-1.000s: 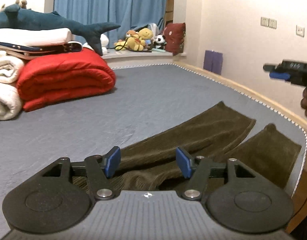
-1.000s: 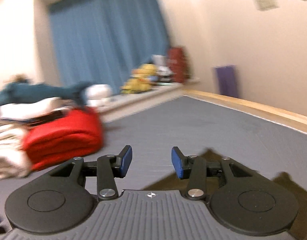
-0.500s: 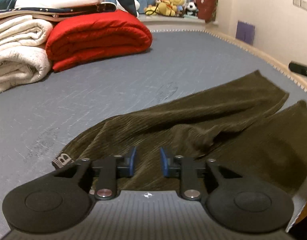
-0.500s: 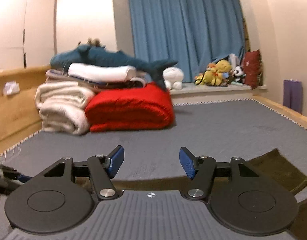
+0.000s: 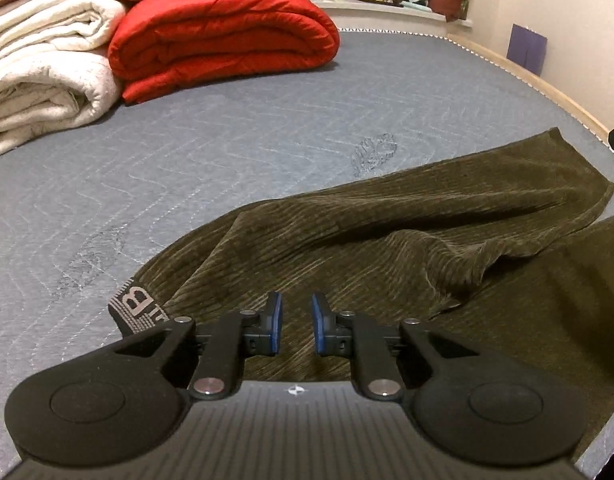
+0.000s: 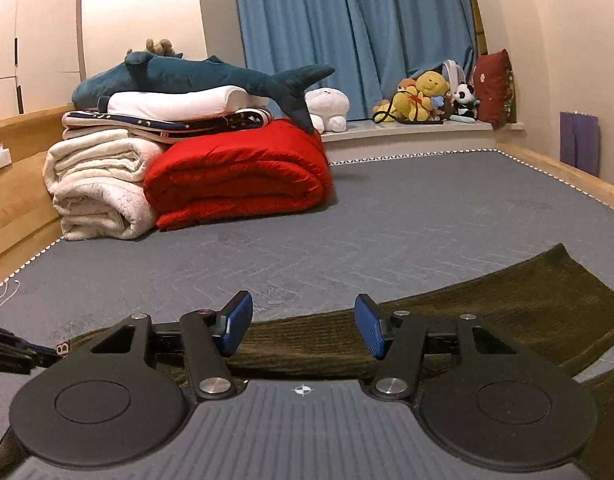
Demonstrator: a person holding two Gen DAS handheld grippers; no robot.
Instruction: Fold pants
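Observation:
Dark olive corduroy pants (image 5: 407, 240) lie spread on the grey mattress (image 5: 227, 152), legs running to the right, the waistband with a "B" label (image 5: 135, 306) at the near left. My left gripper (image 5: 295, 320) hovers low over the waist end, jaws narrowed to a small gap with nothing between them. My right gripper (image 6: 303, 326) is open wide just above the pants (image 6: 507, 304), near a leg. The left gripper's tip shows in the right wrist view (image 6: 11, 354) at the far left.
A folded red quilt (image 5: 223, 36), white blankets (image 5: 39, 76) and a blue shark plush (image 6: 195, 76) are stacked at the head of the mattress. Stuffed toys (image 6: 427, 96) sit on the window ledge. A wooden bed frame (image 6: 567, 176) runs along the right edge.
My left gripper dropped toward the waistband and its jaws narrowed from wide open to a small gap. My right gripper swung left and settled low over the pants, still open.

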